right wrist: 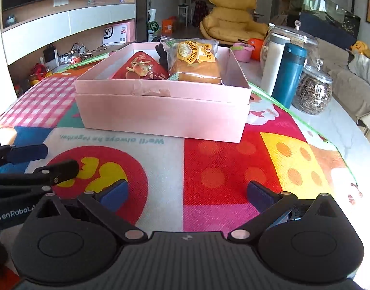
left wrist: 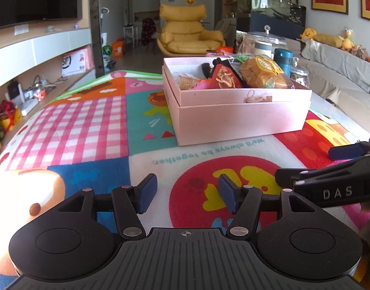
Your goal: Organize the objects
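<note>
A pink open box (left wrist: pixel 240 118) (right wrist: pixel 160 118) stands on a colourful play mat (left wrist: pixel 88 120) (right wrist: pixel 221 169). Inside it lie a wrapped bread bun (left wrist: pixel 264 72) (right wrist: pixel 197 60), a red snack bag (left wrist: pixel 224 77) (right wrist: pixel 141 70), a black item (right wrist: pixel 162 53), and an ice cream cone toy (left wrist: pixel 187 82). My left gripper (left wrist: pixel 187 193) is open and empty, low over the mat in front of the box. My right gripper (right wrist: pixel 187 193) is open and empty, also before the box. Each gripper shows at the edge of the other's view: the right gripper (left wrist: pixel 342 169), the left gripper (right wrist: pixel 35 162).
To the right of the box stand a teal bottle (right wrist: pixel 288 75), a white cylinder (right wrist: pixel 272 62) and glass jars, one with seeds (right wrist: pixel 313 94). A pink cup (right wrist: pixel 243 50) sits behind the box. A grey sofa (left wrist: pixel 342 72) lies at the right, a shelf unit at the left.
</note>
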